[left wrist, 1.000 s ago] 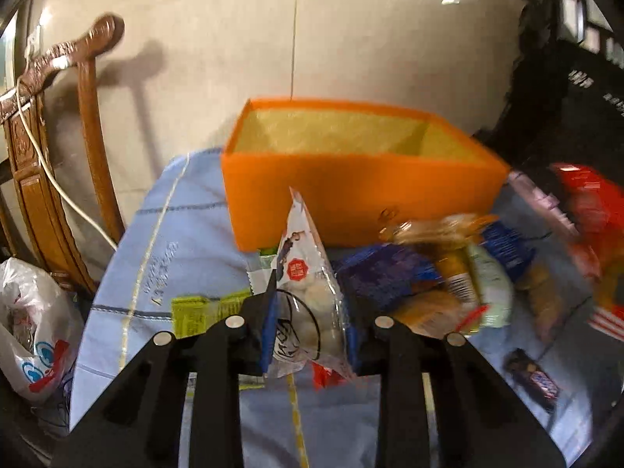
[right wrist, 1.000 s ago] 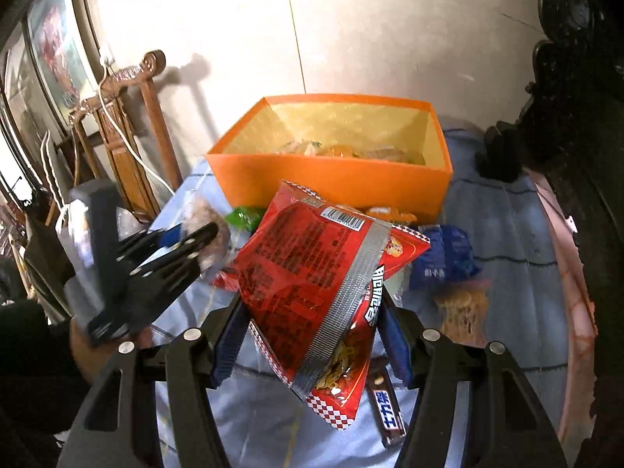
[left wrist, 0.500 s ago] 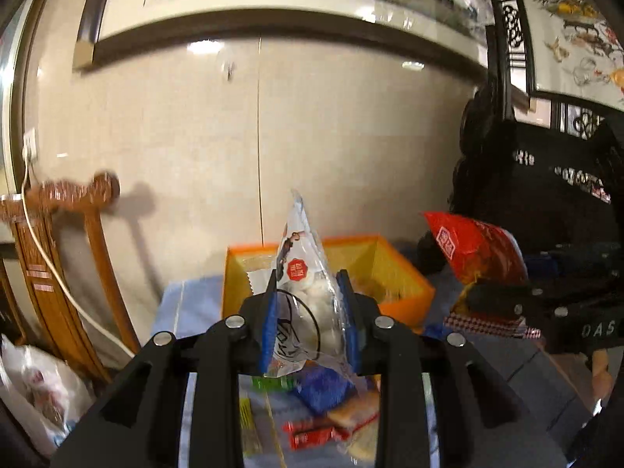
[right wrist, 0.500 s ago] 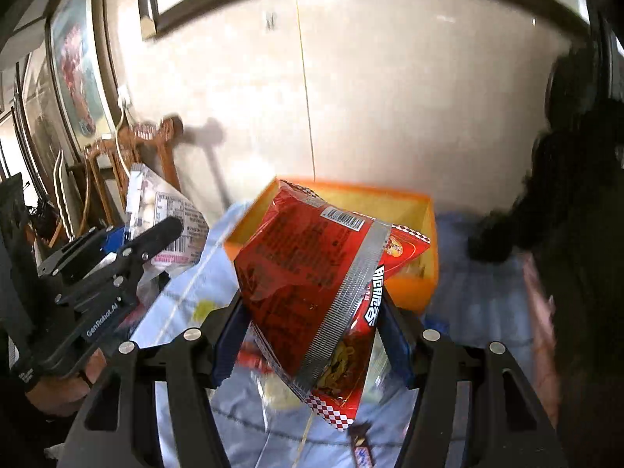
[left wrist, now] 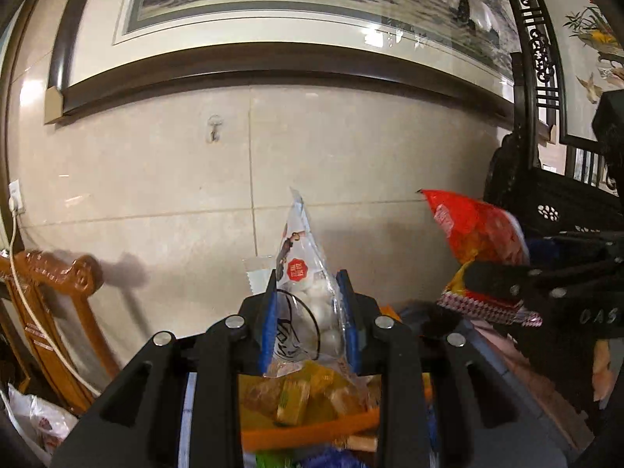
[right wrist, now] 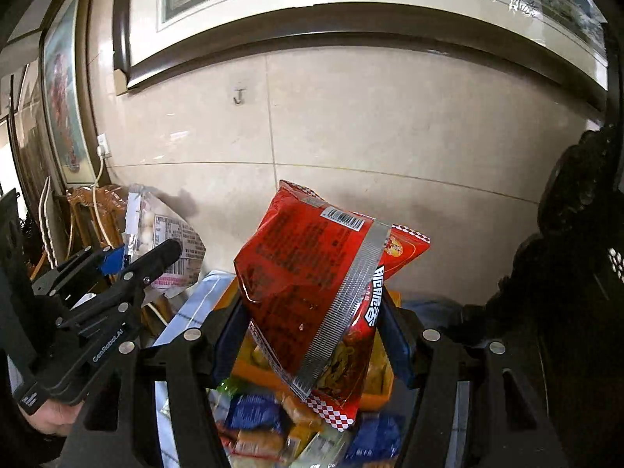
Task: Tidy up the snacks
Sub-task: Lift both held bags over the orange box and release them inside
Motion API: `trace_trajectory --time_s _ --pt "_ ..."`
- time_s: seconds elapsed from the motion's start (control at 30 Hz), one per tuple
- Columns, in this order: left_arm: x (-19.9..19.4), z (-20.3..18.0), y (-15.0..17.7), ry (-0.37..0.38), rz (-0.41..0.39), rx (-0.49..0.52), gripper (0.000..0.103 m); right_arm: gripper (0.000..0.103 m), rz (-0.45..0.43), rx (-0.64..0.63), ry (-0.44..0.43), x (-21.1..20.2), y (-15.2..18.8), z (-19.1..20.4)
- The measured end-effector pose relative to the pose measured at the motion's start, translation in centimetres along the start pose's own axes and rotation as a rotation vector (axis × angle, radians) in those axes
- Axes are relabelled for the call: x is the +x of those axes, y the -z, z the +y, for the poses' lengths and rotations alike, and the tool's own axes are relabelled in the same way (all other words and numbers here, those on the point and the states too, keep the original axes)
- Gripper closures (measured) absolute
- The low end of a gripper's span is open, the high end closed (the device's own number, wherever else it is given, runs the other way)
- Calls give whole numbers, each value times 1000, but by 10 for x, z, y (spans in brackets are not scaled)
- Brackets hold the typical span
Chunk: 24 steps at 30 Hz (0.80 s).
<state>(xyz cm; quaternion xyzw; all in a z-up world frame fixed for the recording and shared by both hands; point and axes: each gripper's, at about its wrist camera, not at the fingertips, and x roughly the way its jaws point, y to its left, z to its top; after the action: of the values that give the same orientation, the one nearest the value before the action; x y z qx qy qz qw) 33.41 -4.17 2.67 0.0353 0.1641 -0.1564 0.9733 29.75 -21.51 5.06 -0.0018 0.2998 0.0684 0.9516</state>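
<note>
While both grippers hang high above the worktop, each carries a snack. The left gripper pinches a clear packet of white round pieces between its blue pads, the packet standing upright with its sealed tip pointing at the tiled wall. The right gripper clamps a red bag tilted to the right, a silver seam running down its back and a barcode near the top.

Below the left fingers, the left view shows the orange box with yellow and amber sweets inside; its near rim crosses the bottom of the frame. At the right of that view the red bag appears from its other side, held in the right gripper's black fingers.

Only the right view shows the clear packet's printed label, the left gripper from the side, and part of the hand gripping it. It also shows loose blue, orange and green snacks on the worktop before the box's near edge. A framed painting hangs above.
</note>
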Motion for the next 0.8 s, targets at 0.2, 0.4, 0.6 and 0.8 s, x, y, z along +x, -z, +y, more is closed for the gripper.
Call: trace_trajectory --time_s 0.2,0.4,0.6,0.8 --pt "51 -4 -12 -15 24 12 75 40 33 6 -8 47 -18 -12" --pt "120 12 16 -89 138 -37 29 38 189 20 -25 124 -3 -34" --pt "137 28 36 -134 181 -38 26 38 229 64 4 140 23 -55" --pt "127 34 45 -145 185 -42 23 38 235 75 10 129 36 -53"
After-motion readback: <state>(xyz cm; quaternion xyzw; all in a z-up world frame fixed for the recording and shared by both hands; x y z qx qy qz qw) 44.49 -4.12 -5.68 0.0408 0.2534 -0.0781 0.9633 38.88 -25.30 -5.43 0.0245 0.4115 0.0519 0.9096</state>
